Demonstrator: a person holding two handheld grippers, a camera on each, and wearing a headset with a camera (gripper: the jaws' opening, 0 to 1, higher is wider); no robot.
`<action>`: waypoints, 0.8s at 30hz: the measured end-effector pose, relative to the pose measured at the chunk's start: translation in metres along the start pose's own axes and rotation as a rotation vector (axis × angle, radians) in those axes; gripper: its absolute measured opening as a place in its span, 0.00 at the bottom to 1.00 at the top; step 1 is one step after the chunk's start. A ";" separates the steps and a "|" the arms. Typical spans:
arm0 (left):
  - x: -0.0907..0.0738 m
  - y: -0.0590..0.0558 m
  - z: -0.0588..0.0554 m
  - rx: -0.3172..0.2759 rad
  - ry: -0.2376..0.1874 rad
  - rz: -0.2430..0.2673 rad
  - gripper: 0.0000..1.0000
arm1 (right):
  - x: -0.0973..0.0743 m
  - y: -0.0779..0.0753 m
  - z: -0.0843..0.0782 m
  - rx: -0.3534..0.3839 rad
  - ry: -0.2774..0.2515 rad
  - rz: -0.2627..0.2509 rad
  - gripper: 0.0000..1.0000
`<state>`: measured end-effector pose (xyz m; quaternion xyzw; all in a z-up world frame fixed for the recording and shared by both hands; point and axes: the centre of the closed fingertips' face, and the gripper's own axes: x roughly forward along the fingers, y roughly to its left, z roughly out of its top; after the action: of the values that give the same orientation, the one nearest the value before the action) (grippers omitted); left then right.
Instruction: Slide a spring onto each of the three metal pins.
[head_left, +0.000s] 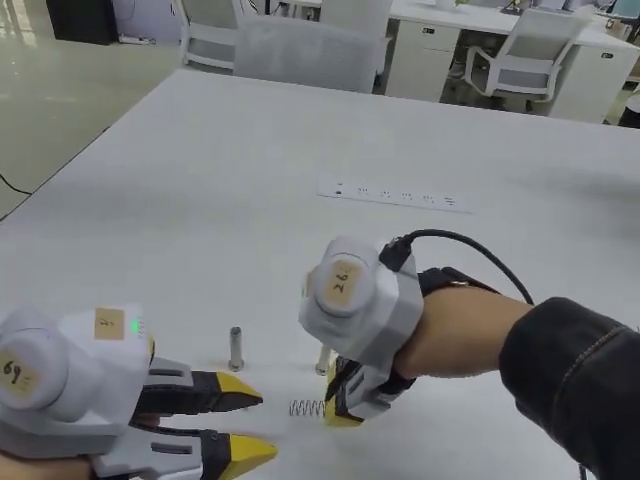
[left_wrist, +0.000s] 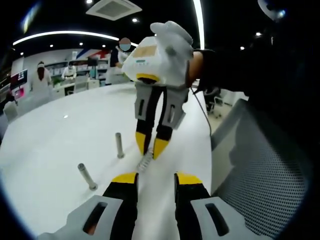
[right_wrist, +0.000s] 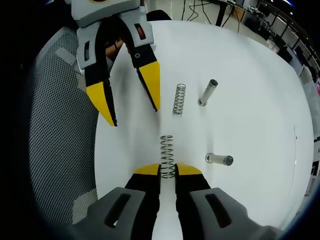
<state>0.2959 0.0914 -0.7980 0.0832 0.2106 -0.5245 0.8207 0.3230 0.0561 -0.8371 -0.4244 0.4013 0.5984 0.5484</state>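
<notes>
- Spring (right_wrist: 167, 152) in hand: the jaws of your right gripper (right_wrist: 167, 172) are pinching it by its near end. It lies low over the counter (head_left: 300, 180), and I can't quite tell whether its free end rests on the surface
- Second spring (right_wrist: 179, 98) lies loose on the counter just beyond, near the tips of your left gripper (head_left: 268, 426), whose jaws are spread with nothing between them
- Two pins stand upright close by, both apparently bare: a pin (head_left: 236, 348) between the grippers, and the other pin (head_left: 322, 362) just behind your right gripper
- You look to be at the pick-up, ahead of the first threading. Next, I'd judge, you need to tip the spring upright, line its open end over a pin top and let it slide down the shaft
- Your counter is plain white and smooth, with a power strip (head_left: 392, 194) set in further back; office chairs (head_left: 300, 50) and desks stand beyond
</notes>
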 end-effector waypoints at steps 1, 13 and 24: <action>0.000 0.000 0.000 0.001 0.000 0.000 0.21 | -0.003 0.003 0.003 -0.003 -0.005 0.006 0.07; -0.001 0.000 0.001 0.006 -0.007 0.001 0.21 | -0.014 0.023 0.028 -0.060 -0.041 0.035 0.08; -0.002 -0.002 0.005 0.036 -0.029 -0.006 0.15 | -0.019 0.027 0.038 -0.099 -0.057 0.033 0.08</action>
<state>0.2945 0.0903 -0.7921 0.0899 0.1895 -0.5317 0.8205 0.2943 0.0843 -0.8070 -0.4272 0.3624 0.6383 0.5280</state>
